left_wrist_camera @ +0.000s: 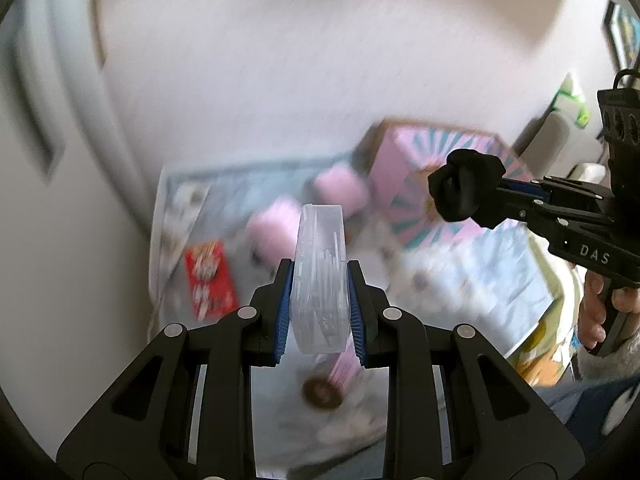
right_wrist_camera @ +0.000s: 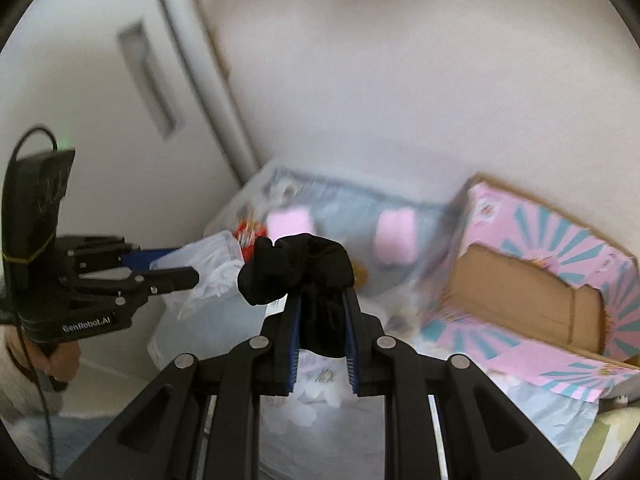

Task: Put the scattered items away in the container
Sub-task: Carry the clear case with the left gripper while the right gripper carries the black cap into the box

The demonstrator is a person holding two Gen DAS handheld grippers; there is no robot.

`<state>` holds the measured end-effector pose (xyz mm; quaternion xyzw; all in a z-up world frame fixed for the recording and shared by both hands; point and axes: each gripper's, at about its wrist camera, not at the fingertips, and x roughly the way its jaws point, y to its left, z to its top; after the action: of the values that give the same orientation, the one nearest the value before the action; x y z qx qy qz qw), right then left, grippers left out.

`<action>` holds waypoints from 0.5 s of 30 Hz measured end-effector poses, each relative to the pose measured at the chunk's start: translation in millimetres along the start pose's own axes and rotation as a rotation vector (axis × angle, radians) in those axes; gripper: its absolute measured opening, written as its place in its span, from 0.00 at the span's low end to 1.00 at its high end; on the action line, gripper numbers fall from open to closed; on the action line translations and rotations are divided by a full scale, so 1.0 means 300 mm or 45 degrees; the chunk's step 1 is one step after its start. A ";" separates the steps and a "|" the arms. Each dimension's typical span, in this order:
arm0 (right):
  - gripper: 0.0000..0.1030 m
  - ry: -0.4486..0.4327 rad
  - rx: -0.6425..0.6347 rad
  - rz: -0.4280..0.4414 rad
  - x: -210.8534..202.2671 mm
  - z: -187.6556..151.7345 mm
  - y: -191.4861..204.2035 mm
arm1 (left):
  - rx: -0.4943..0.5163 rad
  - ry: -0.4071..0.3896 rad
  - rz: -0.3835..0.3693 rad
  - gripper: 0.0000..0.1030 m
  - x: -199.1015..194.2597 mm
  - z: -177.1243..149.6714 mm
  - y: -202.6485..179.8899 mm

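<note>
My left gripper (left_wrist_camera: 320,280) is shut on a clear plastic case (left_wrist_camera: 319,276) and holds it in the air above the bed; it also shows in the right wrist view (right_wrist_camera: 208,268). My right gripper (right_wrist_camera: 322,312) is shut on a black rolled cloth (right_wrist_camera: 298,270), also seen in the left wrist view (left_wrist_camera: 464,186), held up in front of the pink cardboard box (right_wrist_camera: 532,276). The box (left_wrist_camera: 424,168) stands open at the back right. Two pink soft items (left_wrist_camera: 340,190) (left_wrist_camera: 276,230) and a red packet (left_wrist_camera: 210,276) lie on the bed.
A pale blue patterned bedcover (left_wrist_camera: 480,280) lies under everything. A white wall and a door with a recessed handle (right_wrist_camera: 148,80) stand behind. A brown round item (left_wrist_camera: 320,394) lies below the left gripper. Both views are blurred.
</note>
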<state>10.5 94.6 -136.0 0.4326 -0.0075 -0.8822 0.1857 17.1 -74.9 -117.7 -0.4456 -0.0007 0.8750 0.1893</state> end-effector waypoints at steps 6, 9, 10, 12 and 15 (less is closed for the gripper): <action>0.17 -0.148 0.097 -0.168 -0.181 0.076 -0.150 | 0.121 -0.130 -0.120 0.22 -0.003 0.208 -0.177; 0.17 -0.171 0.134 -0.274 -0.237 0.085 -0.250 | 0.174 -0.154 -0.173 0.22 0.042 0.303 -0.281; 0.17 -0.170 0.153 -0.301 -0.251 0.087 -0.286 | 0.186 -0.156 -0.187 0.22 0.059 0.327 -0.311; 0.17 -0.167 0.197 -0.345 -0.280 0.084 -0.359 | 0.212 -0.145 -0.233 0.22 0.121 0.382 -0.385; 0.17 -0.153 0.254 -0.394 -0.306 0.071 -0.468 | 0.244 -0.102 -0.239 0.22 0.221 0.426 -0.489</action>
<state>0.3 252.7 -77.1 0.3913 -0.0395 -0.9194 0.0032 -69.4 104.6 -67.4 -0.3883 0.0338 0.8665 0.3117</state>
